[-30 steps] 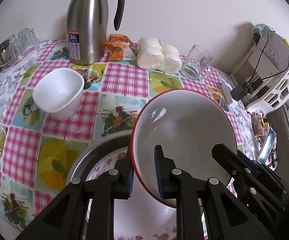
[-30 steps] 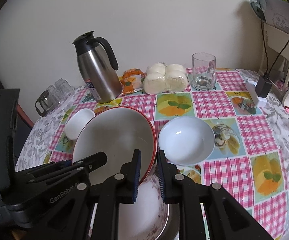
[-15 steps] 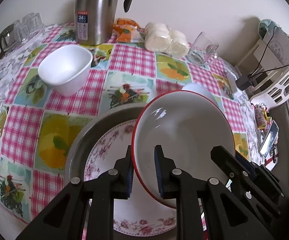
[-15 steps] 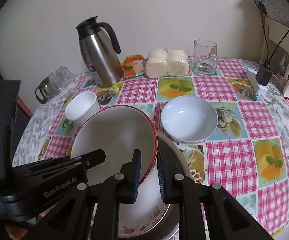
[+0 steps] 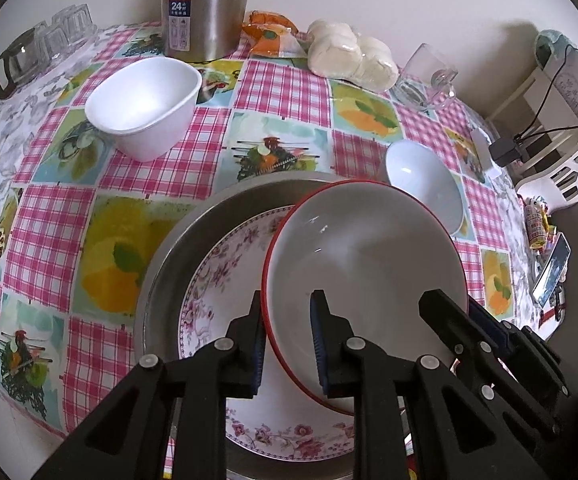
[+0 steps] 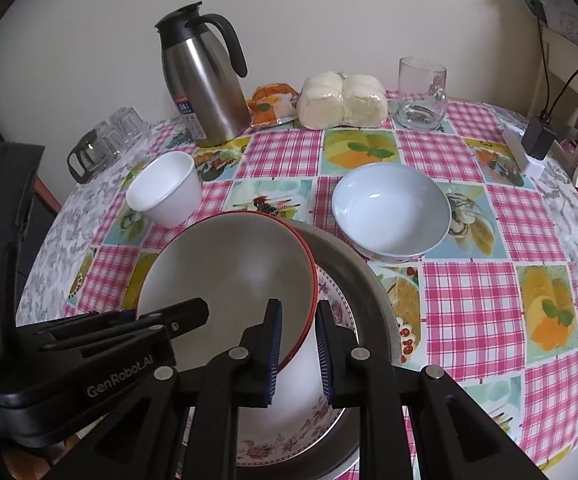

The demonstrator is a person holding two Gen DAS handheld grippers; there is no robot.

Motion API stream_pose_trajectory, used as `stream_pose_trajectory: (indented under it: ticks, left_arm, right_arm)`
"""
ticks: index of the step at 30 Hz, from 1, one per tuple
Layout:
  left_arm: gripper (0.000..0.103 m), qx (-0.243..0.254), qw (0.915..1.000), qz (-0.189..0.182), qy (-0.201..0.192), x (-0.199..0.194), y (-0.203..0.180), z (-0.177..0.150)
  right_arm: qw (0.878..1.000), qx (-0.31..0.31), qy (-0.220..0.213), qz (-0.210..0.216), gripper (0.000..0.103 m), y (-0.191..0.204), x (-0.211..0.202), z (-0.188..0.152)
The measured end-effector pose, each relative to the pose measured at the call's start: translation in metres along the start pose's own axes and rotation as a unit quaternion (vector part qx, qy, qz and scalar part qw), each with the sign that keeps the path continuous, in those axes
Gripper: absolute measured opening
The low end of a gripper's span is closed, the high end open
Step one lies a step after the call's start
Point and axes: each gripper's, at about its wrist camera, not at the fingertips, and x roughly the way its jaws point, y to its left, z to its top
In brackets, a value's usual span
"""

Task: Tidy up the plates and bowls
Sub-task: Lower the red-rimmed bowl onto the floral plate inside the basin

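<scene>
Two grippers are pinched on one red-rimmed bowl (image 5: pixel 365 264), each clamped on its rim from opposite sides. Low in the left wrist frame, the left gripper (image 5: pixel 287 344) has its blue pads squeezing the rim at the bowl's near-left edge, one pad outside the wall, one inside. Over in the right wrist frame the right gripper (image 6: pixel 297 354) does the same at the bowl's lower-right edge, rim caught between the pads, and the other gripper's black arms reach in from the left of the picture.

Bowl's mouth faces up and a bit toward the cameras, tilted, far rim higher than the gripped edge. It's round, so no long axis to call. It hangs over a floral plate (image 5: pixel 217 280) with a pink flower border, and that plate sits inside a wide metal basin (image 5: pixel 177 248) at the bottom centre of both frames. Whether the bowl's base touches the plate, I can't tell.

Moving outward onto the pink checked tablecloth (image 6: pixel 469 300): a pale blue bowl (image 6: pixel 391 212) stands upright just beside the basin's far-right rim, and a white cup (image 6: pixel 165 188) stands at the left of centre, well apart from it. Along the wall at the top: a steel thermos jug (image 6: pixel 205 80), an orange snack packet (image 6: pixel 271 106), wrapped white buns (image 6: pixel 343 100), a glass mug (image 6: pixel 421 96), and clear glasses (image 6: pixel 125 126) at upper left
</scene>
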Motion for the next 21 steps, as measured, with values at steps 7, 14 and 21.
stream_pose_trajectory:
  ticks: [7,14,21]
  left_arm:
    - [0.020,0.004,0.9999,0.009,0.008,0.0036,-0.0008,-0.0005]
    - [0.020,0.005,0.9998,0.016,0.014,0.0072,0.0006,-0.0004]
    - [0.020,0.007,0.9996,0.021,0.020,0.0101,0.0012,-0.0013]
  right_arm:
    - [1.000,-0.004,0.009,-0.004,0.020,-0.0002,0.0051,-0.0013]
    - [1.000,-0.009,0.015,-0.004,0.020,0.0017,0.0086,-0.0018]
    - [1.000,-0.013,0.020,-0.005,0.020,0.0031,0.0116,-0.0023]
